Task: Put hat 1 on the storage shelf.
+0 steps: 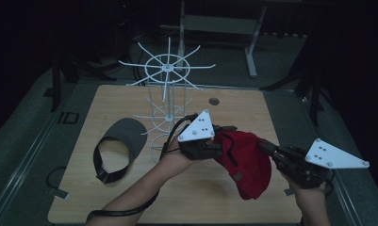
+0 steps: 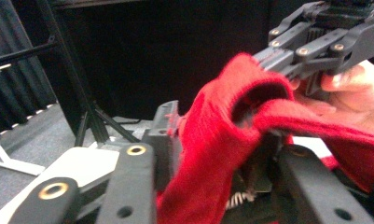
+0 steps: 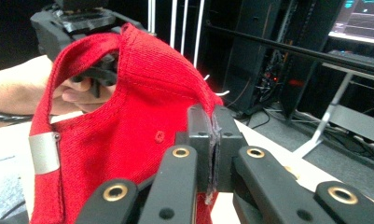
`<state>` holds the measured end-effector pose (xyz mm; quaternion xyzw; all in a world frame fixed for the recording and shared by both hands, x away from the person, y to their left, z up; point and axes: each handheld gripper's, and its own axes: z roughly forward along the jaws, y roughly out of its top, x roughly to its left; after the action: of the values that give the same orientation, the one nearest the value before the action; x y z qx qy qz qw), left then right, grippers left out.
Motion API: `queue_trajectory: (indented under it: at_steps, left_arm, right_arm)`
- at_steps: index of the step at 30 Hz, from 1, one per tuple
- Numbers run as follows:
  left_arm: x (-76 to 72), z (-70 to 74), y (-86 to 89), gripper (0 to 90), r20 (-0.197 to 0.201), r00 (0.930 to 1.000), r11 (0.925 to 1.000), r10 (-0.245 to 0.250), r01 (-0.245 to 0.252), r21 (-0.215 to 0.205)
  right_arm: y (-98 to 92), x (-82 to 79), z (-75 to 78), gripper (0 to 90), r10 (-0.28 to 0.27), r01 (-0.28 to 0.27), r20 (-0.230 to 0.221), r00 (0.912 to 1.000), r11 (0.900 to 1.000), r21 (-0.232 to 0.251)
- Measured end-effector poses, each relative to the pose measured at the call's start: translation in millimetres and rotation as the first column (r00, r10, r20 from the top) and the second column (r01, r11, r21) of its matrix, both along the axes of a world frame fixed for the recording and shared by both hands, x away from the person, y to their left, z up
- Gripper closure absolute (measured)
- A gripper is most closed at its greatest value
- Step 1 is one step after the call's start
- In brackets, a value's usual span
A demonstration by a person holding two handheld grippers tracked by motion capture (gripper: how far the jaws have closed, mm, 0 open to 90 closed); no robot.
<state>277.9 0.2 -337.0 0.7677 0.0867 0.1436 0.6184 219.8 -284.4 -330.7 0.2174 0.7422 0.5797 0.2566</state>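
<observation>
I hold a red cap (image 1: 243, 162) above the table, my right gripper (image 3: 213, 154) pinching its edge, my left gripper (image 1: 223, 137) loosened inside its opening, spreading it for the wire rack (image 1: 167, 101)

room's pretty dark, black curtains all round | grey carpeted floor (image 1: 281, 56) | light wooden tabletop (image 1: 130, 197) with rounded corners | pale grey metal bench frame (image 1: 219, 23) at the back | black tripod legs (image 1: 314, 94) at the sides | lit computer monitor (image 3: 362, 18) over a rack of cabled gear (image 3: 273, 70)
</observation>
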Motion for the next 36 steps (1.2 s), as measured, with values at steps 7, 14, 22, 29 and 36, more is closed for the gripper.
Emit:
queue_trajectory:
  at_steps: [7, 14, 22, 29, 36]
  left_arm:
    - [-3.8, -0.6, 5.4, 51.5, 0.017, 0.9982, 0.9982, 0.057, -0.057, 0.020]
    - [-11.7, -2.2, 13.1, 50.6, 0.035, 0.9962, 0.9966, 0.080, -0.080, 0.018]
    - [-14.6, -3.2, 28.7, 50.7, 0.029, 0.9912, 0.9916, 0.129, -0.129, 0.004]
    - [-15.1, -3.3, 44.1, 51.4, 0.007, 0.9811, 0.9808, 0.193, -0.193, -0.027]
    - [-21.6, -8.5, 50.5, 51.4, 0.010, 0.9733, 0.9732, 0.229, -0.229, -0.020]
  right_arm:
    - [-3.9, 1.0, 2.8, 88.6, -0.036, 0.036, -0.006, 0.9993, 0.999, 0.015]
    - [-3.4, 0.2, 3.8, 88.6, -0.031, 0.031, -0.009, 0.9995, 0.999, 0.011]
    - [-5.2, -1.1, 5.3, 88.6, -0.042, 0.042, -0.007, 0.9991, 0.999, 0.023]
    - [-10.3, 0.4, 9.4, 88.6, -0.075, 0.076, -0.010, 0.9971, 0.996, 0.050]
    - [-12.7, 5.7, 12.5, 88.7, -0.123, 0.124, -0.010, 0.9923, 0.991, 0.050]
